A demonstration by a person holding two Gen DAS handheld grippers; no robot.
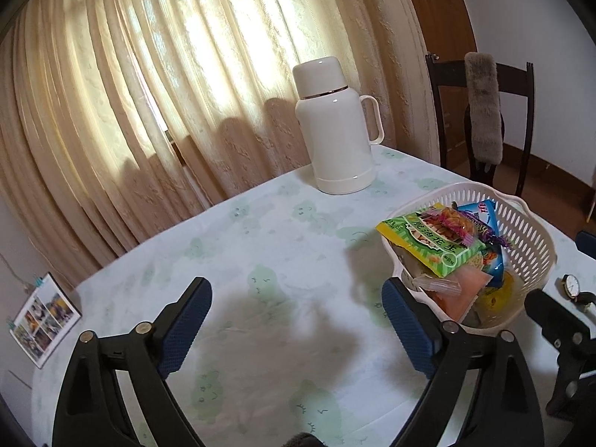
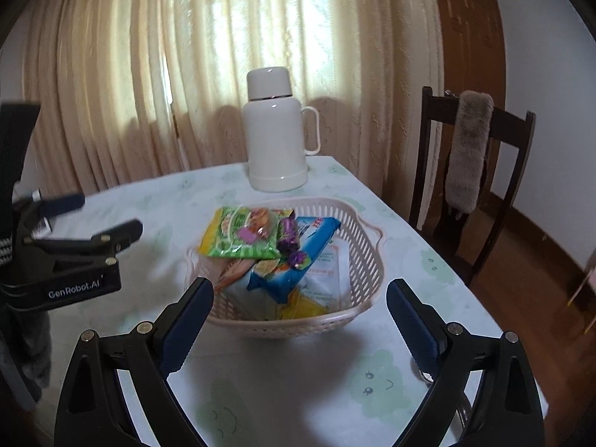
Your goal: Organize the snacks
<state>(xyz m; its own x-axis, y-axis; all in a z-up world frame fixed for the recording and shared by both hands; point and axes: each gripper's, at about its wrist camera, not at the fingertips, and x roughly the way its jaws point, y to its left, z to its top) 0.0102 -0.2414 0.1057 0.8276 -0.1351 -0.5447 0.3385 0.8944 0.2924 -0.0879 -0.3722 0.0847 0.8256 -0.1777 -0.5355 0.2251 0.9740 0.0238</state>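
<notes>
A pale plastic basket [image 2: 367,257] stands on the table and holds several snack packets: a green peanut bag [image 2: 238,240] on top, a blue packet [image 2: 294,275], purple-wrapped candies [image 2: 292,240] and a white packet [image 2: 327,272]. The basket also shows in the left wrist view [image 1: 529,238], with the green bag [image 1: 432,242] on top. My right gripper [image 2: 300,320] is open and empty, just in front of the basket. My left gripper [image 1: 296,322] is open and empty over bare tablecloth, left of the basket; it also shows in the right wrist view [image 2: 108,219].
A white thermos jug [image 2: 275,134] stands at the table's far edge before the curtain. A dark wooden chair [image 2: 473,186] with a grey furry cloth is at the right. A wristwatch [image 1: 571,285] lies right of the basket. A photo calendar [image 1: 43,320] stands at the table's left edge.
</notes>
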